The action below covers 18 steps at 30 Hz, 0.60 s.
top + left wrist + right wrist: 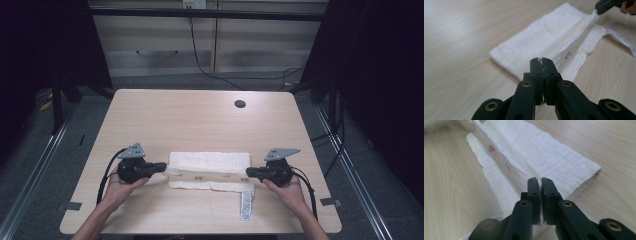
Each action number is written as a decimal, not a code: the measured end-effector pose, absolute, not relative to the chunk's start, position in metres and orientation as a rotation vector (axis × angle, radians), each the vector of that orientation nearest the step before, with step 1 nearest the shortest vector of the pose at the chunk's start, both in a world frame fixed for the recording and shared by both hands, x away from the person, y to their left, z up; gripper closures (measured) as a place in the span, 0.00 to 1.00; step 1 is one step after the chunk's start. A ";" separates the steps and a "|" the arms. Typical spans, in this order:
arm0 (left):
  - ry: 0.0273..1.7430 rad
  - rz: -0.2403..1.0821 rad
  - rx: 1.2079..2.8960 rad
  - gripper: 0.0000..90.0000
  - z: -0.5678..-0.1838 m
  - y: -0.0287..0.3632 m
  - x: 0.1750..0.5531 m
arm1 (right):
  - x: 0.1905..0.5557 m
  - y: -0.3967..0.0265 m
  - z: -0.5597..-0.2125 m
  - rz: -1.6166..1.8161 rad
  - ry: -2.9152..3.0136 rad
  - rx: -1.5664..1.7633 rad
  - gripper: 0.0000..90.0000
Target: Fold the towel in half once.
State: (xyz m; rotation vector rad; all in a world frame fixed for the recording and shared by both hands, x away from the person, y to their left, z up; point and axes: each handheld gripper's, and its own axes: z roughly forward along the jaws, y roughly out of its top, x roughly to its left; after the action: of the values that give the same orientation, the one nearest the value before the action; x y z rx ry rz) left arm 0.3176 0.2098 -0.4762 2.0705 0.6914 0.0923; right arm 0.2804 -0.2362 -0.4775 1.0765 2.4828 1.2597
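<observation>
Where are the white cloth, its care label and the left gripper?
white cloth (pixel 210 161): high view, middle of the folded upper layer.
care label (pixel 245 205): high view, middle of the strip.
left gripper (pixel 541 61): left gripper view, between the closed tips.

Folded white muslin cloth (pixel 209 170) lies on light wooden table (pixel 200 120), near front edge. Left gripper (pixel 164 167) clamps its left end, right gripper (pixel 248 172) its right end. White label strip (pixel 245 205) trails frontward.

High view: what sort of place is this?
Probably a lab recording bay: a bare wooden table inside a dark metal frame, cables on grey floor, and hand-held grippers folding a white cloth.
</observation>
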 end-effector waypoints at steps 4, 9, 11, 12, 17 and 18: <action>0.681 0.081 2.098 0.98 -0.484 0.209 0.312 | 0.277 -0.234 -0.485 1.236 2.513 1.080 0.94; 0.680 0.064 2.130 0.97 -0.490 0.206 0.309 | 0.275 -0.235 -0.489 1.220 2.524 1.094 0.89; 0.682 0.059 2.141 0.97 -0.493 0.206 0.307 | 0.273 -0.235 -0.490 1.209 2.527 1.089 0.89; 0.681 0.060 2.145 0.97 -0.493 0.206 0.306 | 0.272 -0.236 -0.490 1.212 2.526 1.093 0.88; 0.682 0.047 2.145 0.93 -0.494 0.207 0.301 | 0.267 -0.236 -0.490 1.211 2.527 1.093 0.85; 0.680 0.041 2.145 0.91 -0.495 0.208 0.300 | 0.266 -0.236 -0.490 1.214 2.529 1.094 0.84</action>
State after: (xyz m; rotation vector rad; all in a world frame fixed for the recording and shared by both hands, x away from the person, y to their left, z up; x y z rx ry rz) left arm 0.3002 0.2076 -0.4949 2.1451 0.6800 0.0412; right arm 0.2657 -0.2363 -0.4901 1.0940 2.5285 1.2135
